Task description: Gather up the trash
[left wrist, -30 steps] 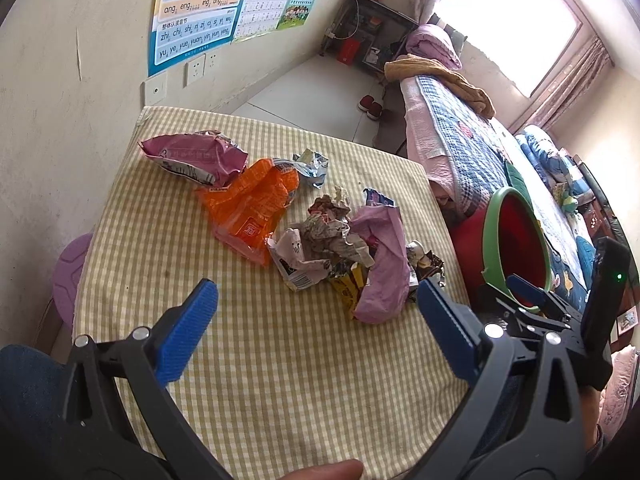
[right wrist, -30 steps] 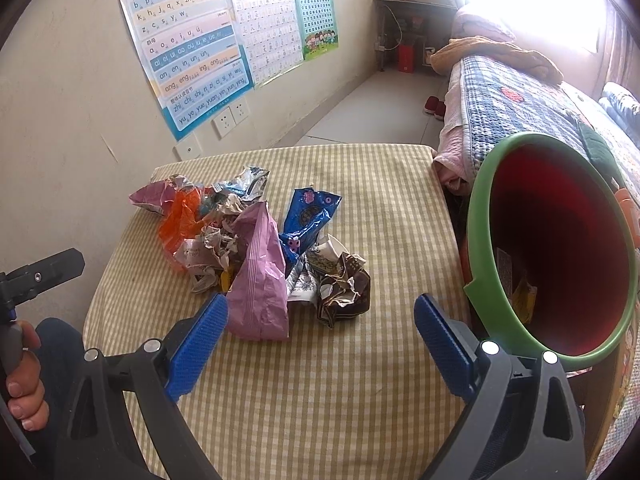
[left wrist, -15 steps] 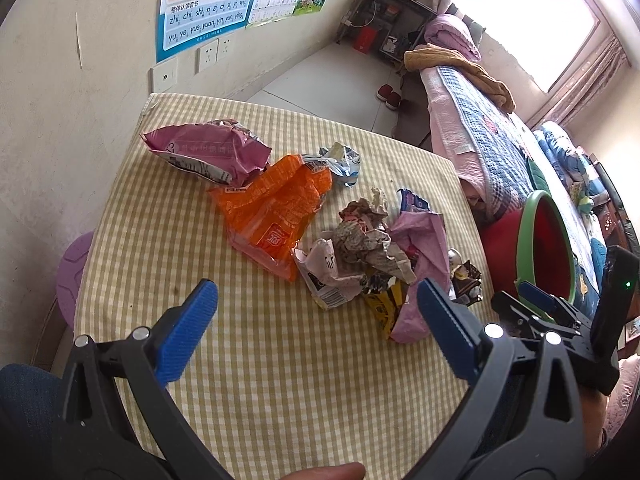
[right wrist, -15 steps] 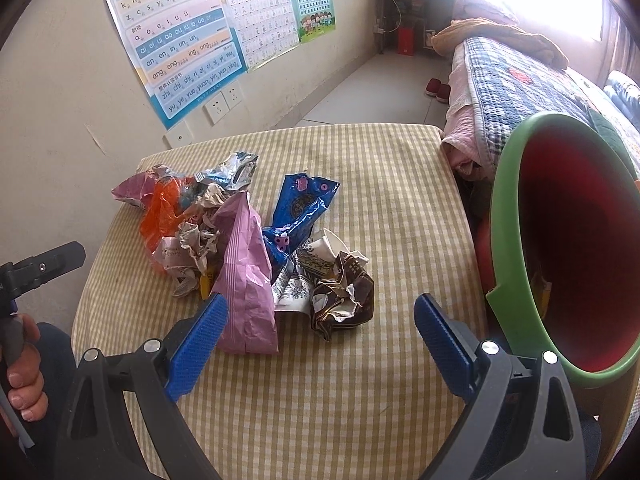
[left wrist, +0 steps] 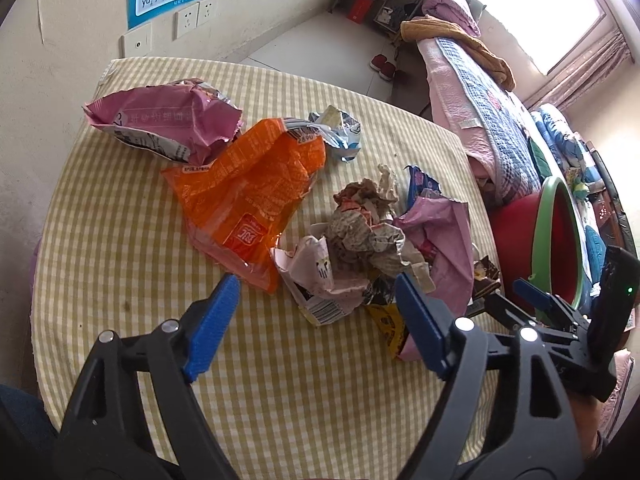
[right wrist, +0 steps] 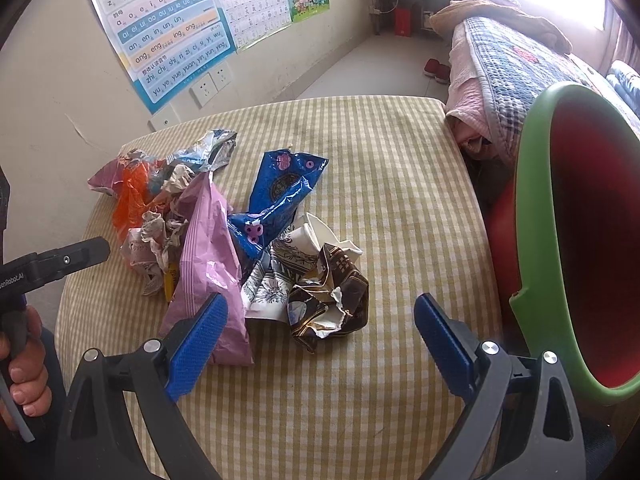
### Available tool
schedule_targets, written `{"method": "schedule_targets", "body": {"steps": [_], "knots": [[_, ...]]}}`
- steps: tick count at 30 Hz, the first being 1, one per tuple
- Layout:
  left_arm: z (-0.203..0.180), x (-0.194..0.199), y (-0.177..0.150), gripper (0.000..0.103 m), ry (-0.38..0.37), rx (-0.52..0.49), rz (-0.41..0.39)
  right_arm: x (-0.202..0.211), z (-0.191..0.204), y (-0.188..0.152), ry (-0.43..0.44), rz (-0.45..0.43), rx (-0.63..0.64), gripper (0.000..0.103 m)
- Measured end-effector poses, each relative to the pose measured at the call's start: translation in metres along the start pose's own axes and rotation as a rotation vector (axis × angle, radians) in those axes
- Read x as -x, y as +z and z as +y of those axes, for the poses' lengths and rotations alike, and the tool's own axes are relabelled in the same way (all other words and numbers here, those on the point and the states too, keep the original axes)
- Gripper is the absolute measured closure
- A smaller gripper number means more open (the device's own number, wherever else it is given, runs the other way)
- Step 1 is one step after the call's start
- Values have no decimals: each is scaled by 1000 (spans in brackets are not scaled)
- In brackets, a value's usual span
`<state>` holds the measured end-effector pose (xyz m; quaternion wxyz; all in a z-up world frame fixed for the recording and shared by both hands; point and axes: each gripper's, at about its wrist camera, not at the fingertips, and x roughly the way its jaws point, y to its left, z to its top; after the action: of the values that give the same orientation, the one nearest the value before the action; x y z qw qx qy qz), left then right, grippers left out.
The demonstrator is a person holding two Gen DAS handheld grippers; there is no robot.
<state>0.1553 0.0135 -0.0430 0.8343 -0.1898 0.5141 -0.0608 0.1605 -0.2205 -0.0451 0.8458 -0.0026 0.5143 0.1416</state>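
Trash, a heap of crumpled wrappers (left wrist: pixel 360 240) with an orange plastic bag (left wrist: pixel 248 196) and a pink foil packet (left wrist: pixel 160 116), lies on the checked worktop (left wrist: pixel 120 240), so collecting looks barely begun. The red bucket with green rim (right wrist: pixel 536 240) waits beside it (contents unclear). The left gripper (left wrist: pixel 316 320) has just been closing, with nothing between its fingers; the right gripper (right wrist: pixel 320 336) gapes empty.

Glossy crinkled orange wrapper (left wrist: pixel 256 204), matt checked tablecloth (left wrist: pixel 120 240), smooth plastic bucket (right wrist: pixel 560 240)

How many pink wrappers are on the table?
2: one pink wrapper at the far left corner, another pink wrapper standing in the middle of the pile. More may hide beneath.
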Motion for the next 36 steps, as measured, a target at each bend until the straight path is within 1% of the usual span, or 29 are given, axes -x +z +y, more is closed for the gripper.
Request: {"method": "schedule_targets", "body": {"steps": [2, 4, 6, 9, 10, 15, 17, 19, 20, 21, 22, 23, 24, 25, 26, 27, 29, 32, 33, 36], "knots": [[-4, -3, 5, 27, -31, 4, 2, -4, 0, 0, 2, 5, -4, 12], [-9, -7, 9, 32, -84, 19, 11, -7, 0, 2, 6, 7, -5, 12], [-15, -11, 13, 34, -130, 33, 22, -9, 0, 3, 9, 7, -4, 12], [-21, -24, 16, 39, -183, 72, 59, -13, -1, 4, 11, 8, -6, 12], [-23, -29, 17, 39, -188, 79, 70, -13, -1, 5, 12, 8, -6, 12], [-26, -45, 19, 43, -146, 100, 92, -21, -6, 7, 11, 21, -7, 12], [-27, -48, 21, 48, -131, 108, 86, -24, -7, 8, 17, 25, -11, 12], [-26, -51, 22, 58, -128, 122, 85, -28, -8, 10, 28, 32, -14, 12], [-25, -53, 22, 61, -126, 129, 88, -30, -9, 10, 34, 40, -16, 13], [-23, -54, 22, 65, -121, 132, 92, -32, -9, 10, 38, 46, -18, 20], [-22, -55, 22, 67, -118, 134, 93, -34, -9, 9, 46, 55, -19, 27], [-21, -55, 22, 69, -117, 134, 91, -35, -9, 8, 62, 61, -22, 32], [-20, -54, 21, 70, -117, 132, 89, -36, -9, 8, 78, 66, -27, 39], [-20, -54, 21, 71, -117, 130, 87, -35, -9, 7, 91, 68, -31, 44], [-19, -53, 21, 72, -117, 128, 87, -34, -8, 7, 101, 67, -34, 47], [-17, -53, 21, 72, -118, 127, 88, -33, -9, 7, 112, 68, -40, 54], [-17, -49, 20, 73, -118, 121, 81, -30, -10, 7, 115, 64, -56, 56], [-17, -41, 18, 74, -116, 107, 66, -23, -13, 7, 112, 49, -69, 60], [-17, -38, 17, 74, -118, 106, 61, -22, -15, 6, 121, 50, -84, 63], [-19, -29, 14, 74, -116, 98, 45, -17, -17, 5, 126, 46, -99, 66]]}}
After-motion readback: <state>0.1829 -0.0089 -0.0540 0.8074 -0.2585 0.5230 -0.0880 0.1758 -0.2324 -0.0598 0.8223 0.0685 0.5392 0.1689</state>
